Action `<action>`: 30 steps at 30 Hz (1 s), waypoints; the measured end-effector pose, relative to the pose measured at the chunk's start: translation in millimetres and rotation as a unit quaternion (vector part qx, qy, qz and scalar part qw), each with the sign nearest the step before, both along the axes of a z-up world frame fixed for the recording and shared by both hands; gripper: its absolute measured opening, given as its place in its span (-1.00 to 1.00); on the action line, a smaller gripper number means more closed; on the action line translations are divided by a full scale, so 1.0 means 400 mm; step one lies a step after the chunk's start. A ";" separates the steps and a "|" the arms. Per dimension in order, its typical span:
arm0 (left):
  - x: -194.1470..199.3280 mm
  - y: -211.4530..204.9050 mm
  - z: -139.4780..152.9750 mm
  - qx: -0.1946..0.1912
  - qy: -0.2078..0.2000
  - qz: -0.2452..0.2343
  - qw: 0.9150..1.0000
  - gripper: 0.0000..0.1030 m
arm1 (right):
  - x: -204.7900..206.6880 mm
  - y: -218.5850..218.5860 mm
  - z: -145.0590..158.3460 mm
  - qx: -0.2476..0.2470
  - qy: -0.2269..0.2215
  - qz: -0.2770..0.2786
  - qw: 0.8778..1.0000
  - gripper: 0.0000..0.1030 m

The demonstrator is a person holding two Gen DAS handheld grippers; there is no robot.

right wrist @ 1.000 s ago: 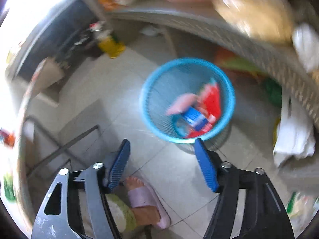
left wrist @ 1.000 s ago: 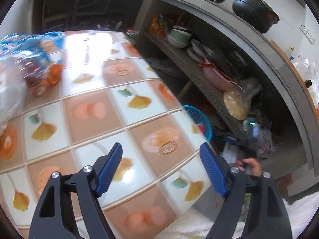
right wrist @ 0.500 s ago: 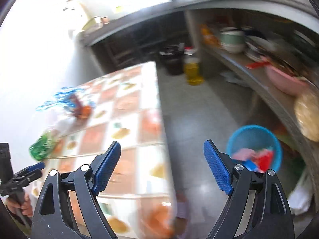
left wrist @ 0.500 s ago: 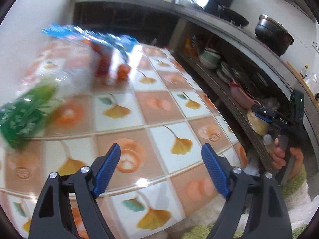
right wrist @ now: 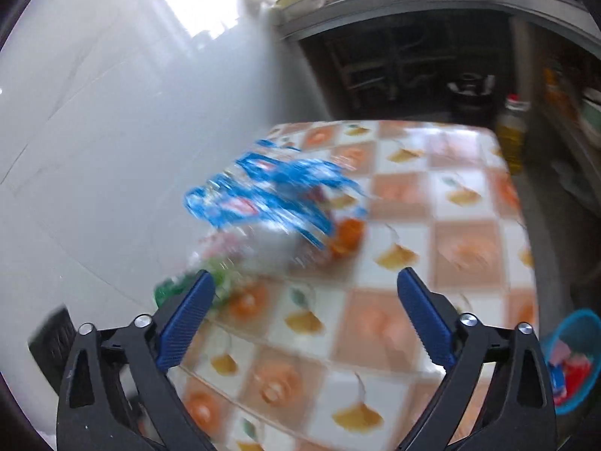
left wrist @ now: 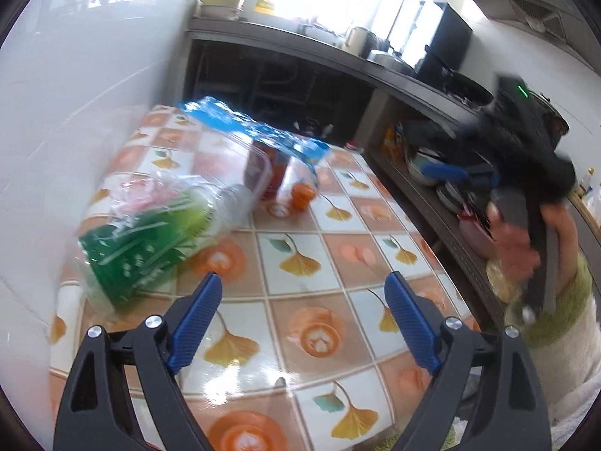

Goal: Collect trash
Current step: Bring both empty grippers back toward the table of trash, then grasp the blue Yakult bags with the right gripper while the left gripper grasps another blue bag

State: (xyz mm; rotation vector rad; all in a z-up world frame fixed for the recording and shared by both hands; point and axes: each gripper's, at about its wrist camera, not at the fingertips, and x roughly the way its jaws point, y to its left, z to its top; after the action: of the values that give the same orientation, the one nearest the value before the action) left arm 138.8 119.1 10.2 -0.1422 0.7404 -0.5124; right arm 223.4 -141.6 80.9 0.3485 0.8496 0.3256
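Both grippers, left gripper [left wrist: 302, 323] and right gripper [right wrist: 304, 315], opening, empty.

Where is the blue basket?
In the right wrist view the blue basket sits at the bottom right, on the floor past the table edge, with wrappers inside it.

Oil bottle [right wrist: 511, 133] on floor beyond tiled table [right wrist: 465, 248]
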 end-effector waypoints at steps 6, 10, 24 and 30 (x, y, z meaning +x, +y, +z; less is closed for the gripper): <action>0.012 0.045 -0.003 -0.010 0.011 0.018 1.000 0.72 | 0.241 0.160 -0.014 -0.106 0.031 0.038 0.993 0.84; 0.012 0.063 -0.002 -0.009 0.010 0.023 1.000 0.74 | 0.305 0.214 -0.091 -0.161 0.070 0.056 0.983 0.84; 0.032 0.098 -0.006 -0.013 0.009 0.018 1.000 0.76 | 0.255 0.174 -0.119 -0.143 0.074 0.033 0.986 -0.48; 0.039 0.079 -0.001 -0.026 -0.001 -0.003 1.000 0.76 | 0.204 0.091 -0.102 -0.086 0.053 0.013 0.995 -0.86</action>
State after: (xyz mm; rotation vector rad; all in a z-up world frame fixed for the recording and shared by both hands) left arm 154.3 150.8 9.9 -0.1880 0.7269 -0.5372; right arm 305.1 -105.0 40.2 0.1967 0.9801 0.2572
